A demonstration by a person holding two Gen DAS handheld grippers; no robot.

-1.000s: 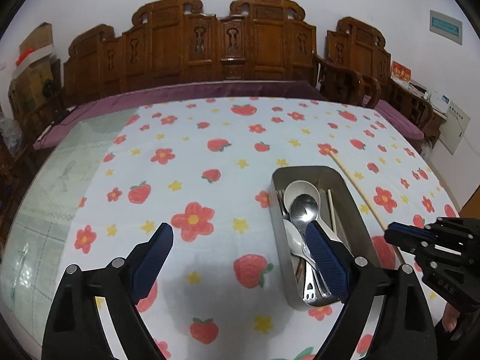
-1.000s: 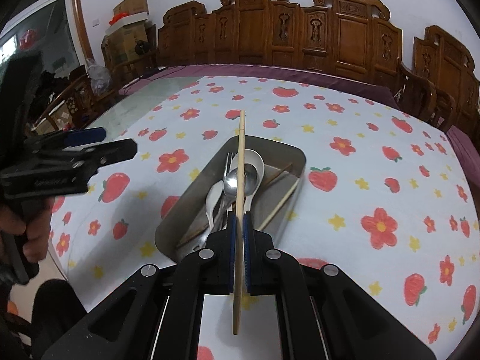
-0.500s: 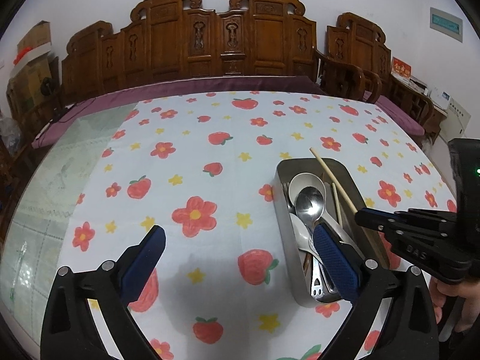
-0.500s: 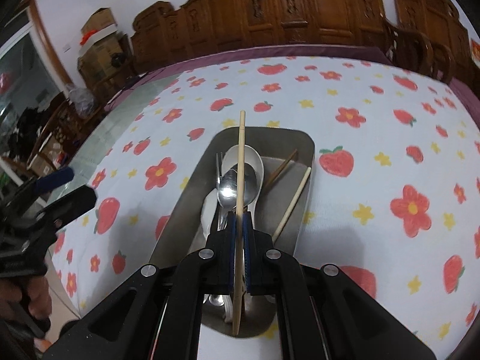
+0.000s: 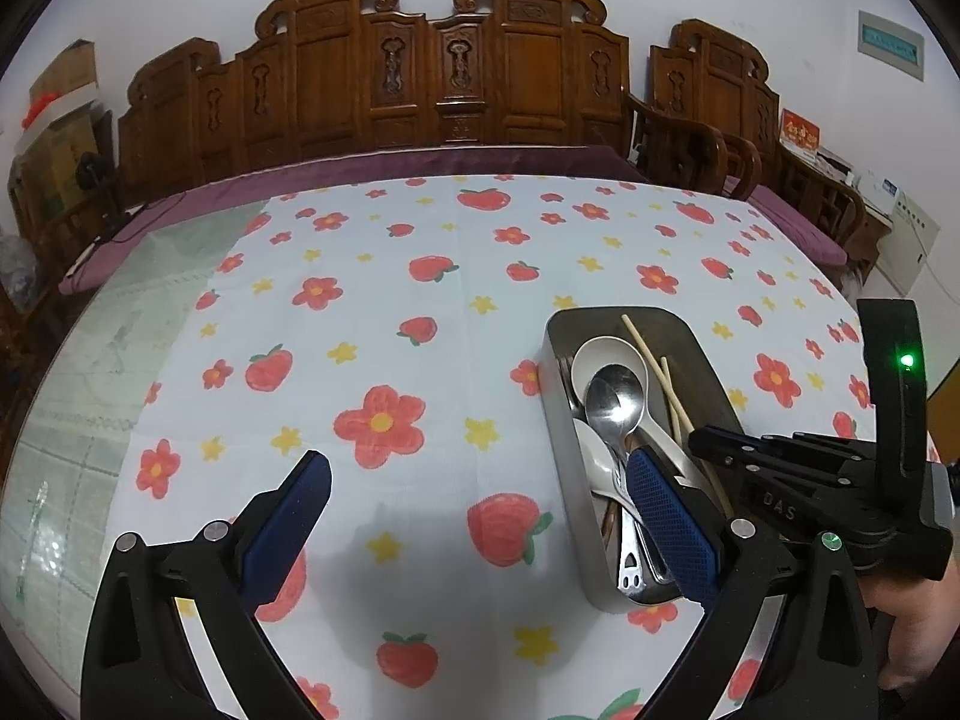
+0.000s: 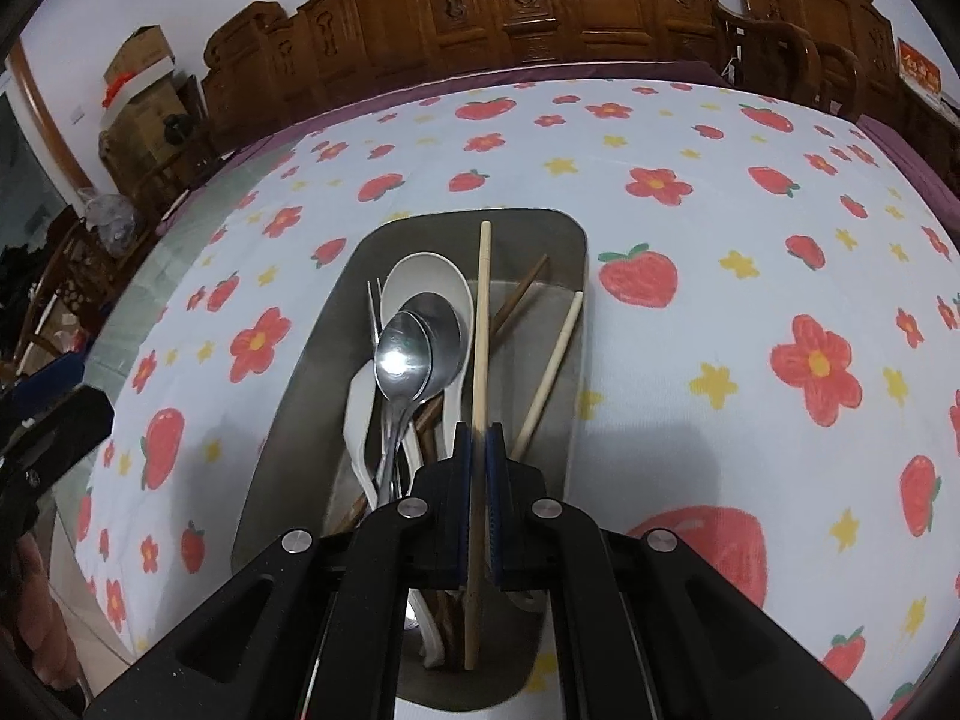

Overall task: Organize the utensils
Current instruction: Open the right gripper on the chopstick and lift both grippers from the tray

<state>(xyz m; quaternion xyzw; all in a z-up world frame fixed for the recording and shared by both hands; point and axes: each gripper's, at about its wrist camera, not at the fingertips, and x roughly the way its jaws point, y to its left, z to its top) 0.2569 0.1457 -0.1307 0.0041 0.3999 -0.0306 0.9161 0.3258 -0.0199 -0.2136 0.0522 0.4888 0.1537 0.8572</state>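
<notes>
Chopstick [image 6: 482, 324]: clamped in right claw [image 6: 478, 450], over metal tray [image 6: 336, 324], long axis along the tray, tip pointing to its far end.
Left claw [image 5: 480, 516]: fingers wide apart, just left of tray.

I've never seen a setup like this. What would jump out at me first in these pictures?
Probably the right gripper, shut on a pale chopstick and holding it lengthwise over a metal tray that already holds spoons, a fork and other chopsticks. Next, the bright strawberry-and-flower tablecloth under the tray. The left gripper hangs wide open beside the tray, holding nothing.
</notes>
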